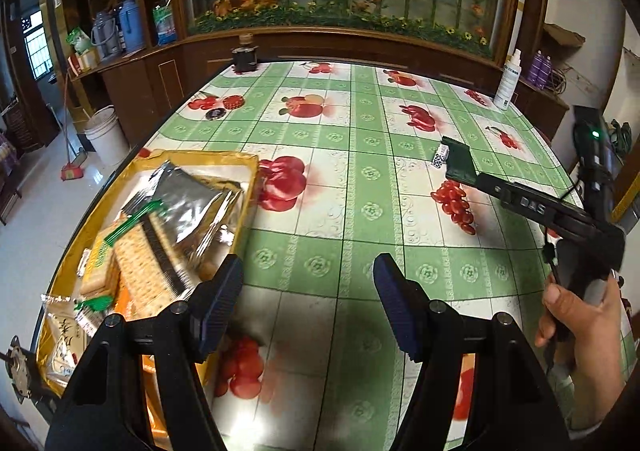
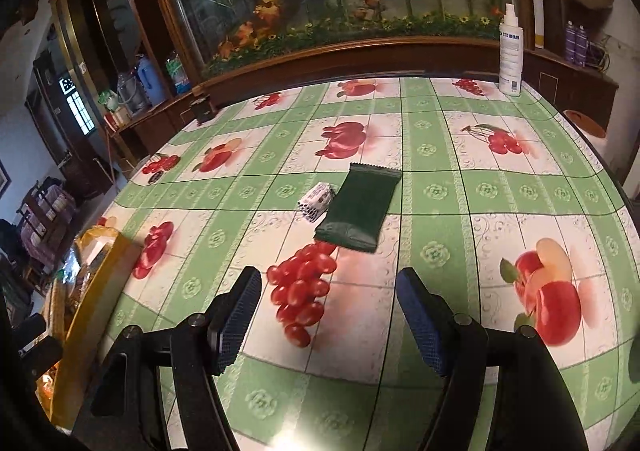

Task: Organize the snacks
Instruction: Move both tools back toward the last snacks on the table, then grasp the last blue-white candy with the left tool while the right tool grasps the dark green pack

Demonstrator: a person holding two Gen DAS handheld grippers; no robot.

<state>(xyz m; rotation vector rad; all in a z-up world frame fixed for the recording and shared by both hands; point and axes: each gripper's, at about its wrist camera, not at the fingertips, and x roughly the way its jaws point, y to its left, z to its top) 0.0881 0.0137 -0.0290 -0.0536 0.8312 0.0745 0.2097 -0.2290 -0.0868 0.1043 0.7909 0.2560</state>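
Both grippers hover empty, fingers spread: the left gripper [image 1: 308, 291] at lower frame beside the yellow snack tray [image 1: 248, 187]. Mid-frame ahead of the right gripper [image 2: 328, 311], the green packet [image 2: 358, 207] lies flat, touching a small white packet [image 2: 316, 199]. Best to come in low and straddle the green packet's near end.

A white spray bottle [image 2: 511, 51] stands at the far right edge of the fruit-print tablecloth [image 2: 436, 251], a small dark jar [image 1: 245, 55] at its far left, a white bucket [image 1: 106, 135] on the floor left.
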